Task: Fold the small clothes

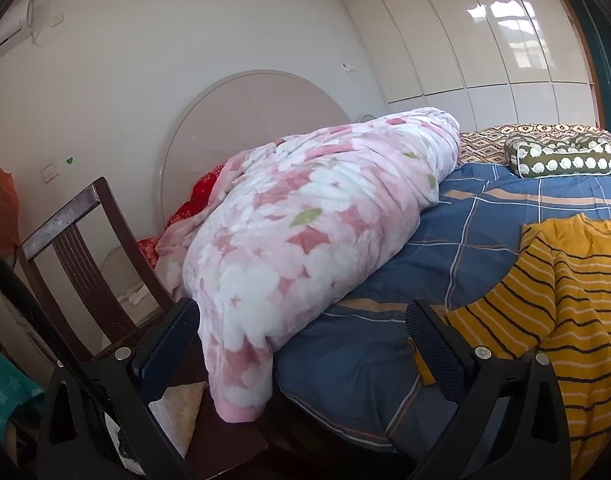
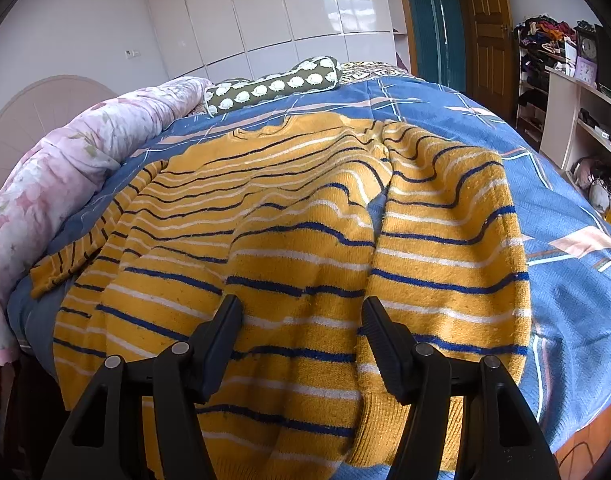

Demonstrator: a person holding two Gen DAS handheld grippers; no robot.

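A yellow knit sweater (image 2: 297, 216) with blue and white stripes lies spread on the blue plaid bed sheet (image 2: 565, 280), neck toward the far side, its right sleeve folded over the body. My right gripper (image 2: 301, 312) is open and empty, just above the sweater's lower hem. My left gripper (image 1: 305, 316) is open and empty near the bed's left edge, with the sweater's left sleeve (image 1: 505, 312) beside its right finger. The sweater's body (image 1: 585, 300) lies at the right of the left wrist view.
A rolled pink floral blanket (image 1: 305, 216) lies along the bed's left side (image 2: 65, 172). A green sheep-print pillow (image 1: 561, 160) sits at the bed's far end (image 2: 273, 84). A dark wooden chair (image 1: 81, 248) stands left of the bed. Shelves (image 2: 577, 120) stand at right.
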